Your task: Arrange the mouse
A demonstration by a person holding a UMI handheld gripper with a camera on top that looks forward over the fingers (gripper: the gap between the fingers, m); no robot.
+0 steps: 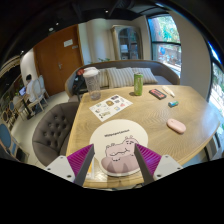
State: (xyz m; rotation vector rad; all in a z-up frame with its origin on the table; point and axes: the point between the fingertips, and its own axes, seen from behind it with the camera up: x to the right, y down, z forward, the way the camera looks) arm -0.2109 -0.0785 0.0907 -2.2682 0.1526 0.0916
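A round white mouse pad (pixel 125 133) with a pink hippo drawing lies on the wooden table (pixel 160 110), just ahead of my gripper (pixel 115 160). A rounded greyish-pink mouse (pixel 116 166) rests on the near part of the pad, between my fingers. The right finger (pixel 142 160) is at its side. A thin light strip shows between the mouse and the left finger (pixel 88 160). The fingers stand apart, so the gripper is open around the mouse.
A pink oval object (pixel 176 125) lies on the table to the right of the pad. Beyond the pad are a printed sheet (pixel 109 106), a green bottle (pixel 138 83), a clear jug (pixel 92 82) and a dark flat item (pixel 158 93). A grey chair (pixel 50 128) stands to the left.
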